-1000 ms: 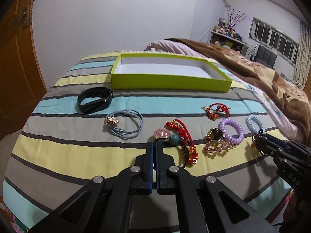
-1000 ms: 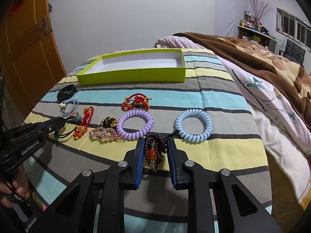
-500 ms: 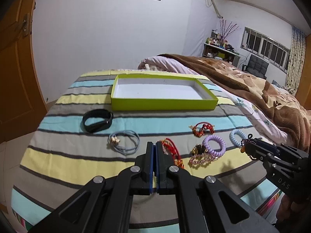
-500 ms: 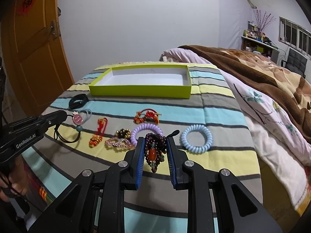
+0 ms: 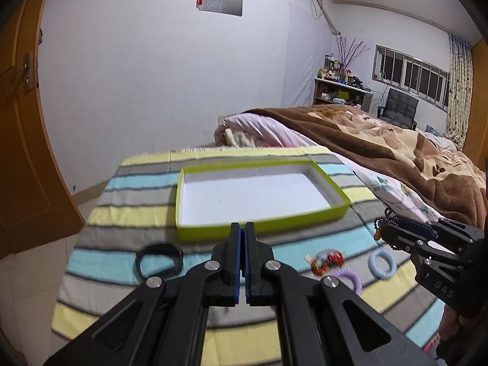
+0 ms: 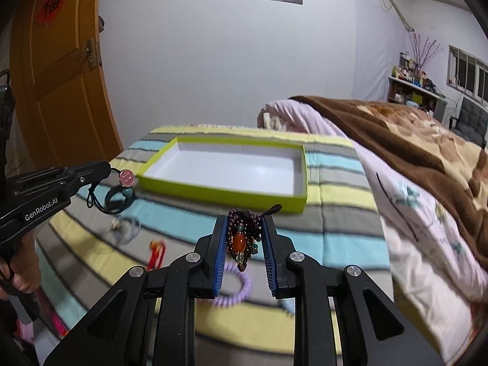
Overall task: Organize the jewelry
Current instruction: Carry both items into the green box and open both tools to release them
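An empty lime-green tray with a white floor lies on the striped bedspread. My left gripper is shut on a black cord bracelet with a pink charm and a teal bead, which hangs from its tip left of the tray in the right wrist view. My right gripper is shut on a dark purple bead bracelet with an orange stone, held above the spread in front of the tray; the bracelet also shows in the left wrist view.
On the spread lie a black band, a red knotted piece, a purple coil tie, a blue coil tie and a grey-blue hair tie. A brown blanket covers the bed to the right.
Both grippers have risen and moved forward toward the tray, each carrying its bracelet. The pieces left on the spread now sit lower and closer in view.
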A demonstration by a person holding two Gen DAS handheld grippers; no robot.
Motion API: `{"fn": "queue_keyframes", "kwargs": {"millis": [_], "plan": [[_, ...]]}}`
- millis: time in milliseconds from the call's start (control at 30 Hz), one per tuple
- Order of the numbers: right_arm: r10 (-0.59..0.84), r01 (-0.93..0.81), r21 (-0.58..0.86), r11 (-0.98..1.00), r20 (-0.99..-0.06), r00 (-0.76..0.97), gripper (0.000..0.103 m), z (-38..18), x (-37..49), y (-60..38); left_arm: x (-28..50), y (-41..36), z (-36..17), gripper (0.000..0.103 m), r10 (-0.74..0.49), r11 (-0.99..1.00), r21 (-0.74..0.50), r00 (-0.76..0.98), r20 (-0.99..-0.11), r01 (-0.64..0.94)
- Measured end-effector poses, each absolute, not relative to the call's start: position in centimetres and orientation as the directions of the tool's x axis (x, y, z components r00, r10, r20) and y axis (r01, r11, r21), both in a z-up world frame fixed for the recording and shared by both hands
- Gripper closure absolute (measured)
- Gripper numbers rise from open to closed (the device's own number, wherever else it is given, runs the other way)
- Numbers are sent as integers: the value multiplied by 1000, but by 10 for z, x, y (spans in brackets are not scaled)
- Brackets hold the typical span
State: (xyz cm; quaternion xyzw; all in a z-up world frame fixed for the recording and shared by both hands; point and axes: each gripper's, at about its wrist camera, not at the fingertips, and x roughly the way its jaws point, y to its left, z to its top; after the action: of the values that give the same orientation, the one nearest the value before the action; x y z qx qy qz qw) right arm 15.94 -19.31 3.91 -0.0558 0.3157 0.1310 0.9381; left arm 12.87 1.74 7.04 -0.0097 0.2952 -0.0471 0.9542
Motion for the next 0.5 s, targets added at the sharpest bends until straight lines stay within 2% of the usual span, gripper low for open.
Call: {"fn": "queue_keyframes", "kwargs": {"millis": [200,500], "plan": [[202,-282,-37,959,-608,768,80,45,213,-191,171,26,81,101,-83,997,-42,827,-556,72],[201,-270,0,963,-665,719,80,26,300,-194,240,43,70,101,-60,998,-43,813,-579,43]]}}
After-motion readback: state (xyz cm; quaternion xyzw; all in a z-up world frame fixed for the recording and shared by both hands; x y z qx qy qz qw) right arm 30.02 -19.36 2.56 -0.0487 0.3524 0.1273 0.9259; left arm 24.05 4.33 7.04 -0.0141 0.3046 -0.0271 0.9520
